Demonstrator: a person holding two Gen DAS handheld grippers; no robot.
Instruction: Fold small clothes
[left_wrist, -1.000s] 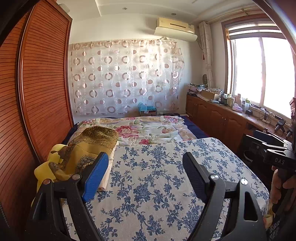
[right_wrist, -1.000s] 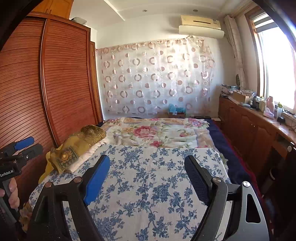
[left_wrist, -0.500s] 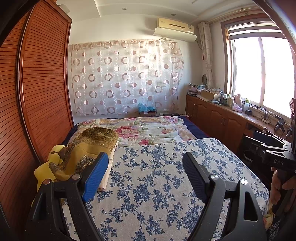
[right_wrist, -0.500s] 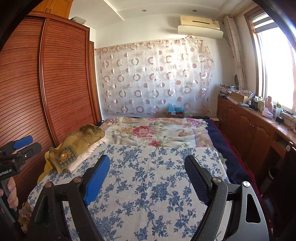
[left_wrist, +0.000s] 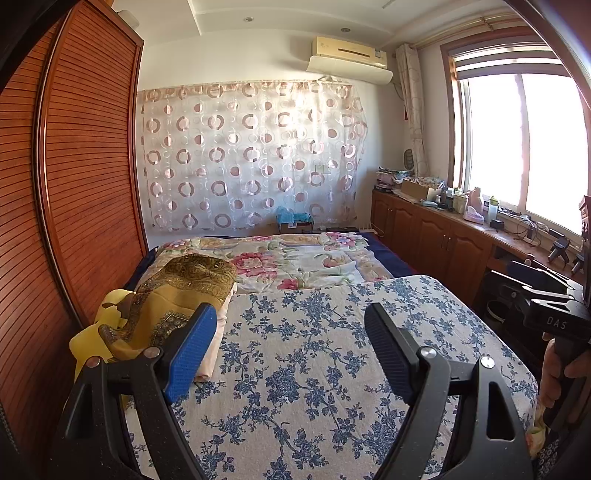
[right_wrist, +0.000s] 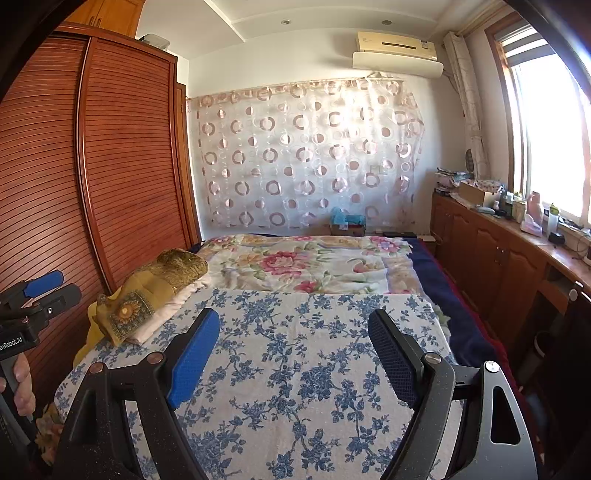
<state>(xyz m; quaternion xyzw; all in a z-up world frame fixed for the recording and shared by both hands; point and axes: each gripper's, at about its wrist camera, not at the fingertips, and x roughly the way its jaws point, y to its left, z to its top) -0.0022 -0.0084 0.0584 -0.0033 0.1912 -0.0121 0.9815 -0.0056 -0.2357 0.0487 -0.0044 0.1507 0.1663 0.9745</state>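
both grippers wide apart over blue floral cloth, left gripper, right gripper, yellow clothes pile lying lengthwise along wardrobe

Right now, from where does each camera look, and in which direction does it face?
Left wrist: sits on the left gripper, faces along the bed toward the curtain; shows its own open fingers, and the right gripper with a hand at the right edge.
Right wrist: sits on the right gripper, faces the same way from further right; shows its open fingers, and the left gripper at the left edge.
Shared: blue floral cover, yellow clothes pile, wardrobe, air conditioner.
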